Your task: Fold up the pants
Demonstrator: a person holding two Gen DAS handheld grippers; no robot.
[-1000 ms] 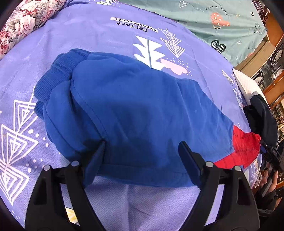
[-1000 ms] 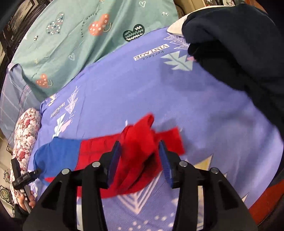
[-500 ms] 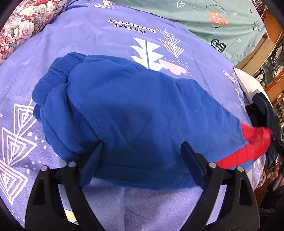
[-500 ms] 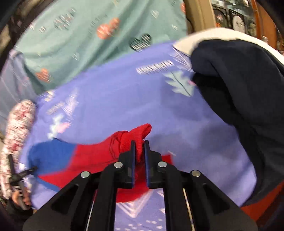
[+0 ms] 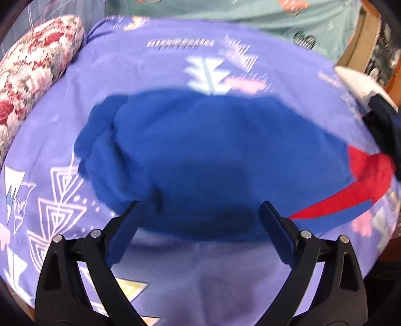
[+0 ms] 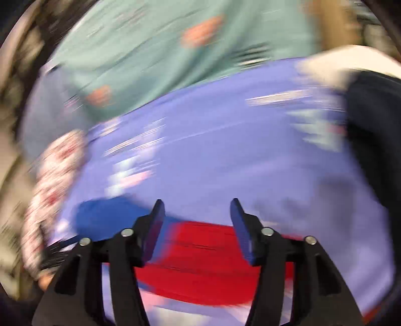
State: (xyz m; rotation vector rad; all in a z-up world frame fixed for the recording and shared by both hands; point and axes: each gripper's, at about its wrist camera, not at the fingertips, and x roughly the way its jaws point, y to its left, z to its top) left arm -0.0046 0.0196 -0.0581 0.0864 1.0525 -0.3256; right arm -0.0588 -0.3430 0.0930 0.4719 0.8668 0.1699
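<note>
Blue pants point(image 5: 213, 155) with a red leg end point(image 5: 368, 175) lie bunched on the purple bedsheet point(image 5: 175, 62). My left gripper point(image 5: 200, 208) hovers over their near hem, jaws wide and still opening, pads not pressing on cloth. The right wrist view is badly blurred. In it the red leg end point(image 6: 200, 250) lies flat below my right gripper point(image 6: 197, 203), with the blue part point(image 6: 107, 215) to the left. The right jaws are opening and nothing sits between the fingertips.
A floral pillow point(image 5: 32, 75) lies at the far left. A teal blanket point(image 5: 250, 15) covers the back of the bed. A dark garment point(image 5: 383, 125) on a white cushion point(image 5: 358, 82) sits at the right edge, with wooden furniture behind.
My right gripper pinched the red leg end, then let it go and opened while swinging fast. The red end now lies flatter. My left gripper opened a little wider and tilted.
</note>
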